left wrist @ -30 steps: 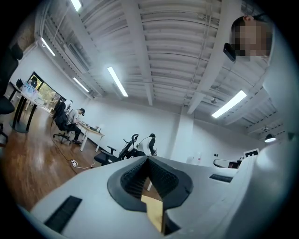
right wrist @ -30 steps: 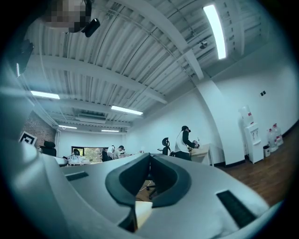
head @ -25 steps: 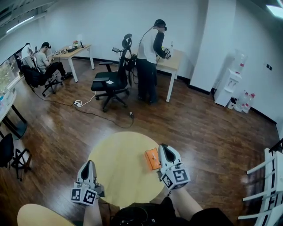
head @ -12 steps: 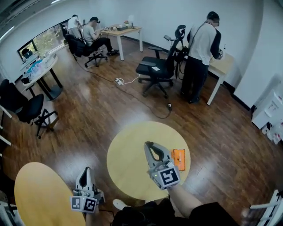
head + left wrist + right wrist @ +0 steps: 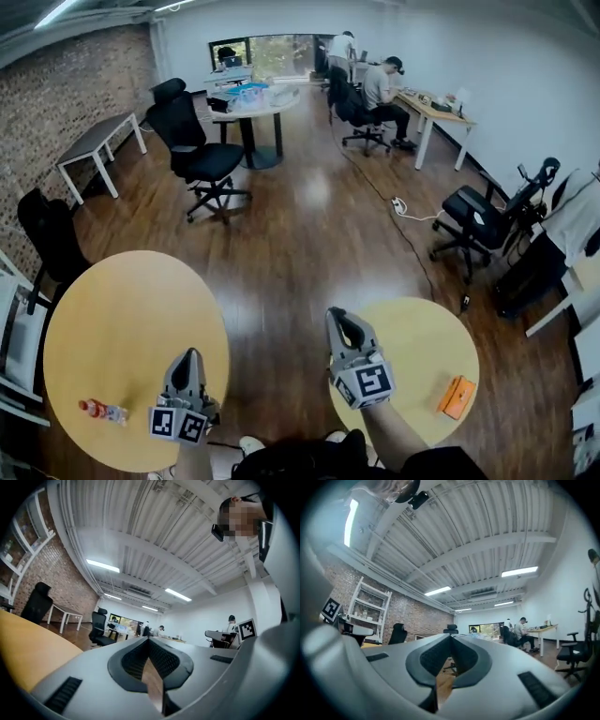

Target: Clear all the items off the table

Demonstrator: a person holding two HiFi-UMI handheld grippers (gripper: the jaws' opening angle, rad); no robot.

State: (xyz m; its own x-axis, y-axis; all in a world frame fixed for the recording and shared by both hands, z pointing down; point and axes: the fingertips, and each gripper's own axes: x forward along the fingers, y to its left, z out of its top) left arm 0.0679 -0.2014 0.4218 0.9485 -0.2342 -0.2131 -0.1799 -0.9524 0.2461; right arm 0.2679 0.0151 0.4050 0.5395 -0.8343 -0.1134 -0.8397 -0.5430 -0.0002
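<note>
While both tools are shut tight with nothing between the jaws, no pick is in progress. The left hand-held gripper (image 5: 187,357) sits over the near edge of the left table (image 5: 131,309), and its own view shows the pads pressed together, aimed out across the room rather than down. The right hand-held gripper (image 5: 337,316) is closed and empty too, above the near-left edge of the right table (image 5: 417,342).

Two items remain:
- A small bottle (image 5: 103,411) lies on its side by the near-left edge of the left table, just left of the left hand-held gripper and not touching it.
- A flat orange packet (image 5: 457,397) lies by the near-right edge of the right table, well apart from the right hand-held gripper.

The step looks like choosing a target between the tables, so clearing seems barely begun. The bottle is the closer one. The next move would be to tip the left tool down, open the jaws, straddle the bottle across its body, then close. It may roll if nudged. The packet is thin, so it probably needs a pinch at its edge.
</note>
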